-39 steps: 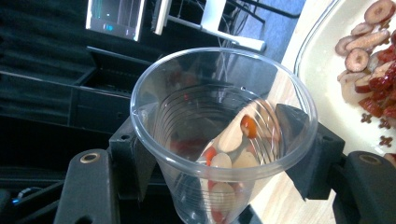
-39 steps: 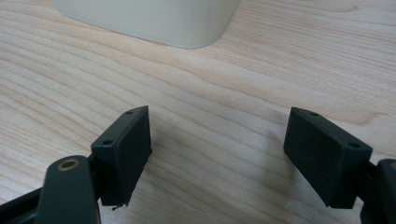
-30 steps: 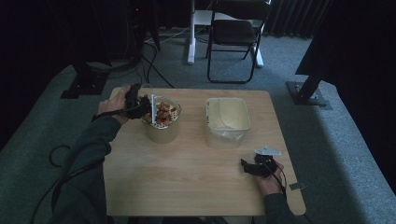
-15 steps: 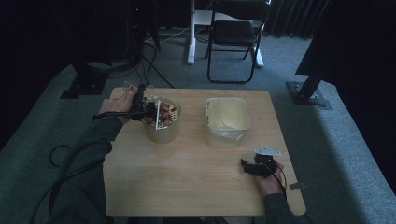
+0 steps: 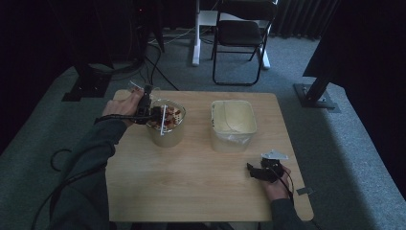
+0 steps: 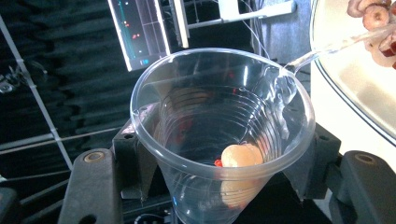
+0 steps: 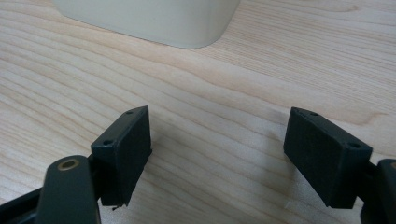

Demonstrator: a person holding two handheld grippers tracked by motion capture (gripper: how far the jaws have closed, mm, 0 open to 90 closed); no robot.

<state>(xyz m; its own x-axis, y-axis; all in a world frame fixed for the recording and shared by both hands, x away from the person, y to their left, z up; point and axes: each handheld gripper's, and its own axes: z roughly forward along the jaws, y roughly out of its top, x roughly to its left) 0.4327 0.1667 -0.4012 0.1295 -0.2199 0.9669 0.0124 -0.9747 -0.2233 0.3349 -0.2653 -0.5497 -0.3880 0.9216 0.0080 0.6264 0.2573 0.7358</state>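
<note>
At upper left, the left gripper pinches a clear ribbed plastic cup, nearly emptied, now tipped further over the snack bowl. The right gripper rests spread.

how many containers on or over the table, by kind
clear plastic cup, held in the left claw: 1
clear tub of cereal: 1
cream tub: 1
total: 3

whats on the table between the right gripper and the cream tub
Nothing: from the right gripper to the cream tub the right gripper view shows bare wooden table; the high view agrees.
</note>
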